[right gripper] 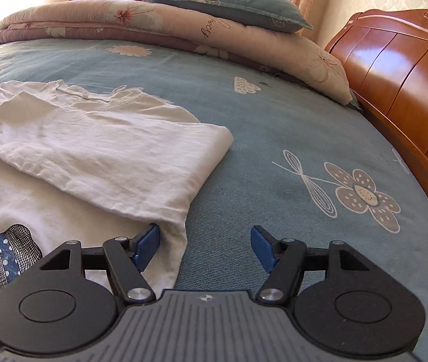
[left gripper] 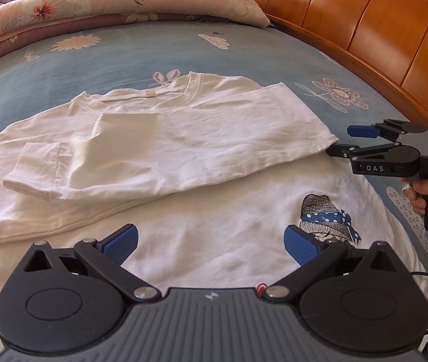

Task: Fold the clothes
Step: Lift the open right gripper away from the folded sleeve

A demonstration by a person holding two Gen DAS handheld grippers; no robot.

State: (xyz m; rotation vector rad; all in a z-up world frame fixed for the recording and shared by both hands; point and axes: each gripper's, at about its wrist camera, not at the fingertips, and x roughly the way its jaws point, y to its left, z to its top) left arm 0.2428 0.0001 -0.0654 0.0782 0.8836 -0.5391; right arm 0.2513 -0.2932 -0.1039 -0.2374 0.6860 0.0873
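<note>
From the left wrist, the white long-sleeved cotton shirt (left gripper: 165, 157) lies flat mid-frame on the blue flower-printed bedsheet (left gripper: 123, 57), one sleeve folded across its chest. The left gripper (left gripper: 211, 241) hangs released over the hem at bottom centre. At right, the right gripper (left gripper: 342, 141) stands parted at the sleeve's fold.

From the right wrist, its jaws grasp nothing, and the fold's corner lies beside the left finger (right gripper: 147, 246) at lower centre.

White shirt (left gripper: 165, 150) and quilt (left gripper: 99, 9) lie on blue bed (left gripper: 129, 57)
</note>
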